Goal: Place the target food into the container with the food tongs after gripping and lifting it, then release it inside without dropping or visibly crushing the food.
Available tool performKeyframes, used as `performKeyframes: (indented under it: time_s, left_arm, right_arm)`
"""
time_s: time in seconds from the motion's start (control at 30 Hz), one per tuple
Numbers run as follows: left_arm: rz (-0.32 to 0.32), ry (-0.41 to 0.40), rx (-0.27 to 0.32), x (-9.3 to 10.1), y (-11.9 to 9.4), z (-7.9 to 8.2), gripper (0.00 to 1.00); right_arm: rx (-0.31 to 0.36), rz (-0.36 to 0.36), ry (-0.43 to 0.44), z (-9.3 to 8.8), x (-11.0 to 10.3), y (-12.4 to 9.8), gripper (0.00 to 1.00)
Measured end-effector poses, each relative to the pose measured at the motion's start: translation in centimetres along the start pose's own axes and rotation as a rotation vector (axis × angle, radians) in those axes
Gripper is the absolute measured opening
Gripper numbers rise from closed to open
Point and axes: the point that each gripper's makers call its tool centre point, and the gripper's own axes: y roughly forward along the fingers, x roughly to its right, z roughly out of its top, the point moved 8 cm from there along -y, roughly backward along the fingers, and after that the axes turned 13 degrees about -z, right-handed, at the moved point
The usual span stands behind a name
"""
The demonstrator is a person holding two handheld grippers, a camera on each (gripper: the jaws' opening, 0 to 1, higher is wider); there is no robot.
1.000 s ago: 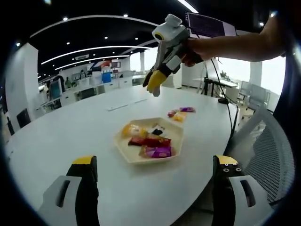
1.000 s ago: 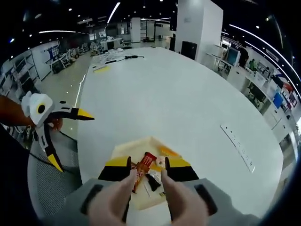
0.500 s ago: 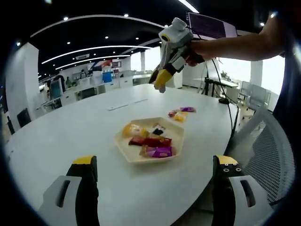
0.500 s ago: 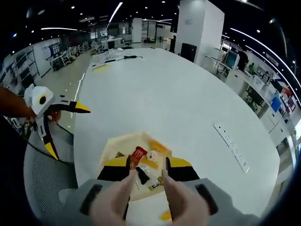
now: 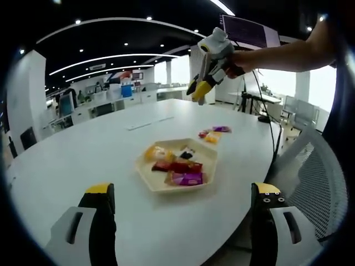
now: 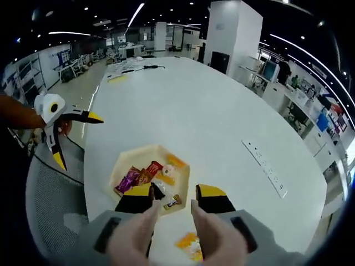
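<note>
A cream hexagonal tray [image 5: 145, 177] on the white table holds several wrapped snacks: a yellow one [image 5: 154, 152], a red one [image 5: 177, 166], a purple one [image 5: 187, 178]. Loose snacks [image 5: 213, 133] lie on the table beyond it. My left gripper [image 5: 183, 189] hovers in front of the tray, jaws wide apart and empty. A hand holds my right gripper [image 5: 198, 90] high above the far side of the table. In the right gripper view the tray [image 6: 138, 164] lies just ahead of my right gripper [image 6: 175, 192], which is open and empty, with loose snacks [image 6: 188, 246] below it. The left gripper [image 6: 75, 138] is at the left.
A flat white power strip [image 6: 266, 174] lies on the table to the right. A grey mesh chair [image 5: 310, 166] stands at the table's edge by the left gripper. Bare tabletop [image 6: 183, 100] stretches beyond the tray. Desks and office chairs stand far behind.
My right gripper has lifted and pulled back from above the tray, so the loose snacks now lie under it. Its jaws stand a little wider. The left gripper has stayed still.
</note>
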Motion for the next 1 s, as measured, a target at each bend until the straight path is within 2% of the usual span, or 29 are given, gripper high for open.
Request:
performKeyframes:
  time_s: [0.53,1.0]
  left_arm:
    - [0.003,-0.004,0.0,0.0,0.0,0.0,0.99]
    - [0.002,0.002,-0.025,0.0,0.2,-0.3,0.99]
  right_arm:
    - [-0.01,-0.026,0.025,-3.0,3.0,-1.5,0.29]
    - [-0.001,-0.033,-0.008,-5.6,4.9,-2.8,0.29]
